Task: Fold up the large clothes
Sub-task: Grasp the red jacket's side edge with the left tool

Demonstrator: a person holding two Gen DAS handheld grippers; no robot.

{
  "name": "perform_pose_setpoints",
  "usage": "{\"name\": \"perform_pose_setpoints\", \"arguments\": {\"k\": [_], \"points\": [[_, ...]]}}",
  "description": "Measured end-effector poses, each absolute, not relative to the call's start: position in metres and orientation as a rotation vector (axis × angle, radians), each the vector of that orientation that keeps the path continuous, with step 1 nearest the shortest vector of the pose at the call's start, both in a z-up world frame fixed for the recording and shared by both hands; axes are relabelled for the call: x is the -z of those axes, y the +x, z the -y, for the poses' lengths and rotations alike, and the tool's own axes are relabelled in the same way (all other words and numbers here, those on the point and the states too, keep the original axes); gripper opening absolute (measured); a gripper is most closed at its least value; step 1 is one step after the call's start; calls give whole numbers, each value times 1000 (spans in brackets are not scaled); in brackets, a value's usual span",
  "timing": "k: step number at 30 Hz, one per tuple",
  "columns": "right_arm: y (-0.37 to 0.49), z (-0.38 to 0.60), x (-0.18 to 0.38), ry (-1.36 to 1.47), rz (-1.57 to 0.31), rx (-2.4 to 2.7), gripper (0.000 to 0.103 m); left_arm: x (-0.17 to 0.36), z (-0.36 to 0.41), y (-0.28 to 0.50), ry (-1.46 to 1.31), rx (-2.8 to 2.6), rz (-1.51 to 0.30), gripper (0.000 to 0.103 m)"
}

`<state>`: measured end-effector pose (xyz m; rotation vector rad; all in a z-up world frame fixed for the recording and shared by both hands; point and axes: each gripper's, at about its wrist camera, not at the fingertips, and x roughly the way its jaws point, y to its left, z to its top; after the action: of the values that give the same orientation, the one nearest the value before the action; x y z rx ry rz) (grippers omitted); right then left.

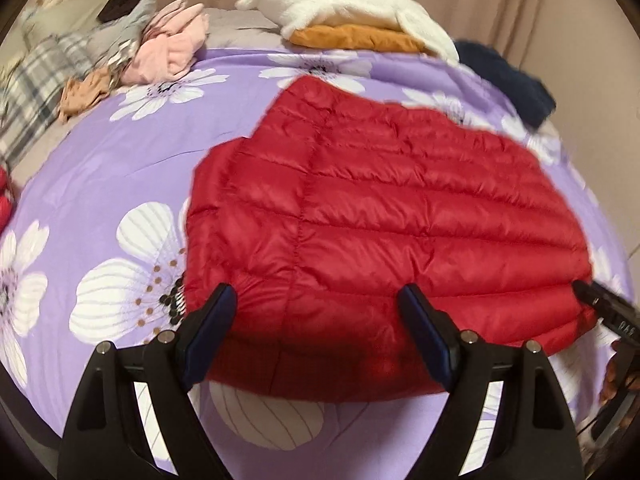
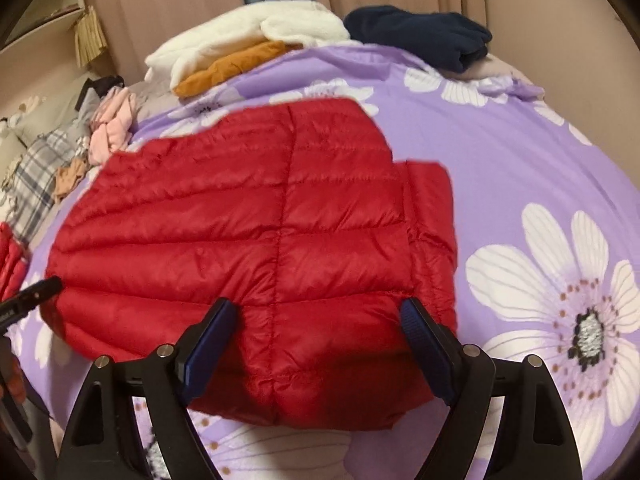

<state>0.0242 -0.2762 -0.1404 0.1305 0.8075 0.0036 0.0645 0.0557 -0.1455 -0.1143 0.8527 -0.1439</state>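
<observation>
A red quilted puffer jacket (image 1: 380, 216) lies folded and flat on the purple flowered bedspread (image 1: 120, 168); it also shows in the right wrist view (image 2: 256, 232). My left gripper (image 1: 318, 296) is open and empty, its fingers spread over the jacket's near left edge. My right gripper (image 2: 318, 310) is open and empty over the jacket's near right edge, where a folded sleeve (image 2: 432, 216) lies along the side. The right gripper's tip shows at the jacket's right corner in the left wrist view (image 1: 600, 304). The left gripper's tip shows at the left in the right wrist view (image 2: 36, 294).
At the far edge of the bed lie a white fleece on an orange garment (image 1: 352, 20), a navy garment (image 1: 508, 76), and a pile of pink and plaid clothes (image 1: 160, 48). Another red item (image 2: 10, 260) sits at the left. Curtains hang behind.
</observation>
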Motion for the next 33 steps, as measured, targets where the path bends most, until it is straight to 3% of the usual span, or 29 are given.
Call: {"name": "perform_pose_setpoints", "arguments": {"k": [7,14,33], "points": [[6,275,103,154,-669,-61,85,138,-124,56,-428,119,-846,88],[20,248,103,156,-670,-164,85,167,-152,65,-744,199,-932,89],[52,197,113,167,-681,-316,85,191,-123,108,-752,246,-972,96]]}}
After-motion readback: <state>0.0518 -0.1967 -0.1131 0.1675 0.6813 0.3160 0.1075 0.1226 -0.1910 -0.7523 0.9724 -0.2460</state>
